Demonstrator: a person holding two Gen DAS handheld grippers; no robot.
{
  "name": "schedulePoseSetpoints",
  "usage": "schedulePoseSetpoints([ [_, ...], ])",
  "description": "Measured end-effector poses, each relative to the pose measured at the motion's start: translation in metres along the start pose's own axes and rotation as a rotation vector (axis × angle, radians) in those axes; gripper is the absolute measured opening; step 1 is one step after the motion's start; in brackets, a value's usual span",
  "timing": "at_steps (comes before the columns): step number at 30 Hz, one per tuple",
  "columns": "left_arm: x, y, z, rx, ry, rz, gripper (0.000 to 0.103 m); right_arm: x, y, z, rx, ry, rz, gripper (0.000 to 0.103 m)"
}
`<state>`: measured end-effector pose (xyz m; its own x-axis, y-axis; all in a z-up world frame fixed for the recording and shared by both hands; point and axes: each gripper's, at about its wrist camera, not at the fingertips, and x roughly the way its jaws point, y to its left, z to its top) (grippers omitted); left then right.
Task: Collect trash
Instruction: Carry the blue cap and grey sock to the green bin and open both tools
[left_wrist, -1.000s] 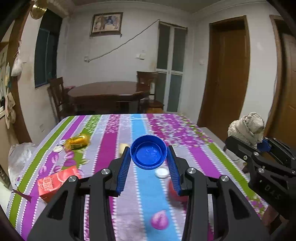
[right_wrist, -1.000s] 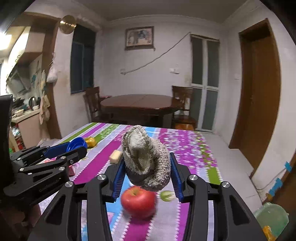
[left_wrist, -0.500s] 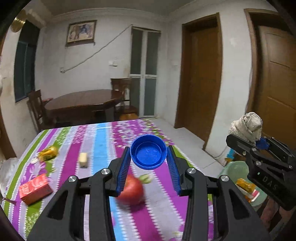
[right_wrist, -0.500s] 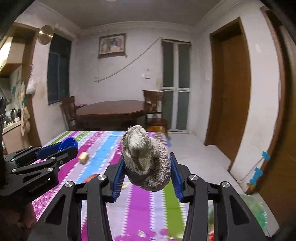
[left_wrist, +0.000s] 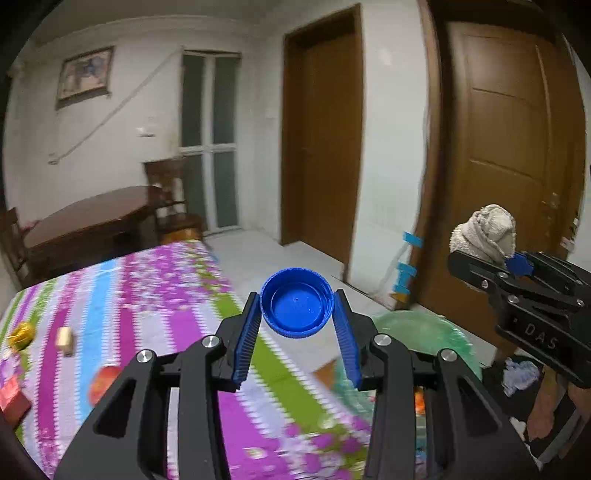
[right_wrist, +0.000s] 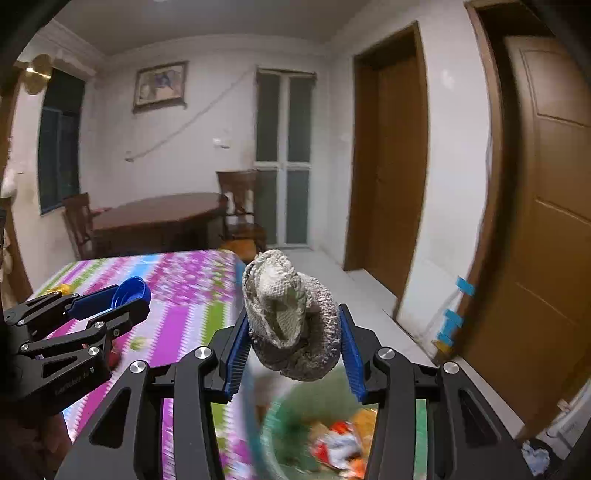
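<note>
**Two loads in the air, bin just below**

We've got the left gripper pinching a blue bottle cap by its ribbed rim, open side facing us, and the right gripper squeezing a wadded grey rag. Both are held off the edge of the desk, with the green-lined trash bin showing under the right gripper, wrappers already inside.

Here's where we could slip up. That cap is hard, smooth, round plastic, gripped only at two narrow points on its curve; a jolt could pop it out sideways, and we'd judge it likely to bounce or roll away across the floor. The rag is soft, coarse knit, bulging well above the pads; it may cling to the ridged blue pads on release, or drape over the bin's rim rather than drop in. The bin's liner is thin and crinkly, and the view is blurred, so we can't tell exactly where its edge lies.
</note>
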<state>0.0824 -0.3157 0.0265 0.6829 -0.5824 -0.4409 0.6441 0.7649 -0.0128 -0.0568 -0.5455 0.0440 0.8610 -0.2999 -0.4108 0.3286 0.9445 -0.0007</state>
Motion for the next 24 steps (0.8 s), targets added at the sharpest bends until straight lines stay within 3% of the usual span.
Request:
schedulePoseSetpoints([
  [8,0.057,-0.053,-0.008,0.051,0.127,-0.125,0.038,0.049,-0.091,-0.037,0.069,0.218,-0.024,0.046],
  [16,0.112,-0.080,-0.035,0.075,0.286,-0.178,0.038,0.105,-0.104,-0.084,0.108,0.401,0.004,0.046],
  [20,0.136,-0.081,-0.051,0.073,0.365,-0.184,0.038,0.132,-0.094,-0.093,0.120,0.460,0.023,0.046],
  [24,0.144,-0.079,-0.060,0.067,0.392,-0.177,0.038,0.144,-0.083,-0.099,0.109,0.489,0.026,0.046],
])
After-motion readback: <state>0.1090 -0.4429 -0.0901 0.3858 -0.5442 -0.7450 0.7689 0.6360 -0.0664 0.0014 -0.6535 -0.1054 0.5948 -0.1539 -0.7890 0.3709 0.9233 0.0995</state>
